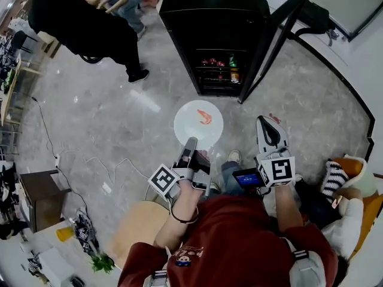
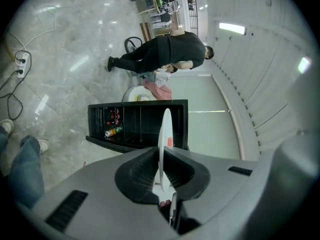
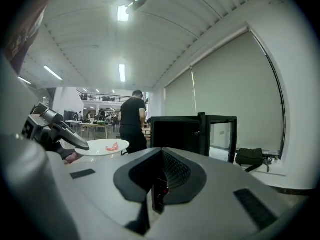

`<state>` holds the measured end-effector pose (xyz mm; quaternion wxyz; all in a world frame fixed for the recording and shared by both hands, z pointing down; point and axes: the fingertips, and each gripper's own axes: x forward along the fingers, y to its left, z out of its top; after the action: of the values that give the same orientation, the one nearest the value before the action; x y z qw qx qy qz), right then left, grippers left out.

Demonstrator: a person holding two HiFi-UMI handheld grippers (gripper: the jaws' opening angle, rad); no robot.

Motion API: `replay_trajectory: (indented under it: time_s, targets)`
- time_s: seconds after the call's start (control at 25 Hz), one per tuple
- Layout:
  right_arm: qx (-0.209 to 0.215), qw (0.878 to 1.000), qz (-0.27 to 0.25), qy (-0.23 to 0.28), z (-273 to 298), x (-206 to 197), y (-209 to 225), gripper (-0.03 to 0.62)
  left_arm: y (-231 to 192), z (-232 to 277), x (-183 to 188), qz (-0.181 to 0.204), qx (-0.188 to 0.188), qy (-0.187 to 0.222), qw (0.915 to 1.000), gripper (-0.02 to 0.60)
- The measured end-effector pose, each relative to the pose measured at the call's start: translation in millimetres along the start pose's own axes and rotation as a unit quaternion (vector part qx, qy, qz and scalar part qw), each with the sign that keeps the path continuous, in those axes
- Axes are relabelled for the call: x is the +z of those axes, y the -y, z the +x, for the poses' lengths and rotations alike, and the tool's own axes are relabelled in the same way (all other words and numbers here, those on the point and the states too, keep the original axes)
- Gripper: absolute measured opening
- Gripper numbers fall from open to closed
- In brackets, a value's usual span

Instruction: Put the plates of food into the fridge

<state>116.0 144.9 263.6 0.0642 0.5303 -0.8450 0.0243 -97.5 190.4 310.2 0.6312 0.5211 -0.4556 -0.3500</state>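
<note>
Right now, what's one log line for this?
left gripper: shut on plate; plate: holds pink food; right gripper: shut, empty; fridge: door open

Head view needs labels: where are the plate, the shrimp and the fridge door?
plate [image 1: 187, 134], head view, bare white rim
shrimp [image 1: 204, 117], head view, its middle
fridge door [image 1: 272, 46], head view, dark frame
</note>
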Motion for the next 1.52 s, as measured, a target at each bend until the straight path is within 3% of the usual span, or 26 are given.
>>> replay_trajectory:
  time_s: [0.64,1.0,1.52]
  targets:
    - [0.001,1.000,0.006,-0.015,48.7,-11.2,90.7,0.011,8.5,107.0,-23.4,0.021,0.028,-0.005,0.9994,0.026]
    - [0.005,0.999,-0.010,-0.034,90.2,-13.2,80.1,0.011,6.6,150.2,0.6,0.013,0.025,-0.019,0.9994,0.026]
    - [-0.041,0.997,-0.009,-0.065,141.5,-19.9,46.8,0.011,-11.3,221.2,54.7,0.015,0.015,-0.072,0.9972,0.026]
